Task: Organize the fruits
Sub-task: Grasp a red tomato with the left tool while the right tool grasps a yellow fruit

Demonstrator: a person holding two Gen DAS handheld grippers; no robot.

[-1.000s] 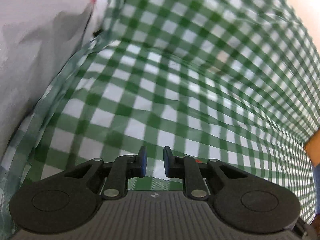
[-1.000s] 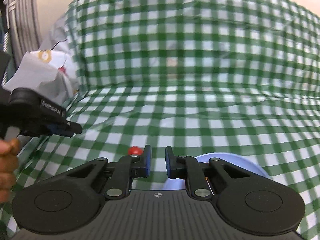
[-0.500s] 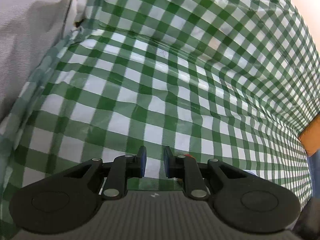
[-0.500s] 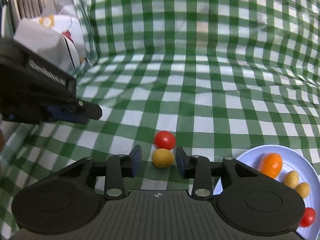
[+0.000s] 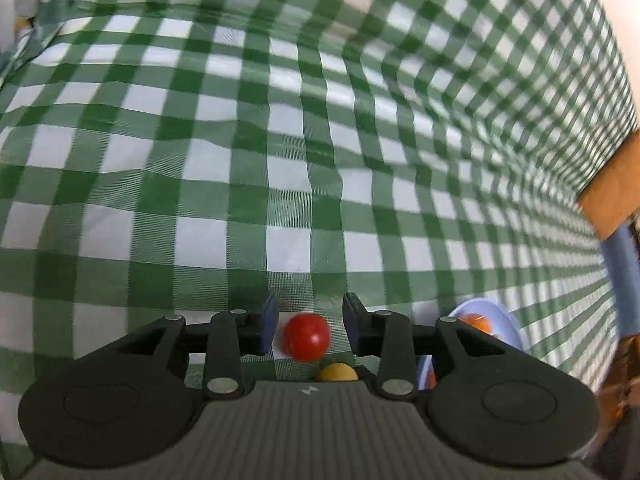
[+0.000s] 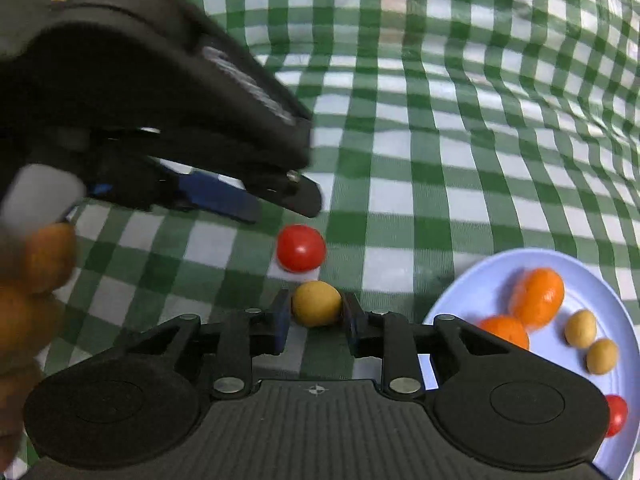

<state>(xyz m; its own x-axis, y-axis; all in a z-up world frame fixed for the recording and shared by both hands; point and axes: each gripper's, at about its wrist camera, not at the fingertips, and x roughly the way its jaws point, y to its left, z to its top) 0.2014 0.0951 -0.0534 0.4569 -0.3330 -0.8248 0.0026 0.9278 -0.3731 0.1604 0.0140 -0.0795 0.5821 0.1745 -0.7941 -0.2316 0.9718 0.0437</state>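
A red cherry tomato [image 5: 306, 336] lies on the green checked cloth between the jaws of my left gripper [image 5: 310, 326]. Those jaws are opening, with a gap on each side of the tomato. From the right wrist view the left gripper [image 6: 280, 208] hangs just above the red tomato [image 6: 301, 248]. Right beside it lies a small yellow fruit [image 6: 316, 304] [image 5: 337, 372]. My right gripper [image 6: 315, 314] is closing on it, and both pads touch its sides. A pale blue plate [image 6: 480, 288] [image 5: 508, 320] at the right holds two orange fruits [image 6: 540, 296], two small yellow ones [image 6: 580, 328] and a red one [image 6: 616, 416].
The checked cloth [image 6: 440, 140] covers the table and rises as a backdrop behind. A person's hand [image 6: 36, 280] holds the left gripper at the left edge. An orange-brown box edge [image 5: 612, 192] stands at the far right, and pale bags [image 5: 16, 0] at the far left.
The left gripper came down and to the right over the red tomato and its jaws spread. The right gripper sank to the yellow fruit, opened, then narrowed onto it.
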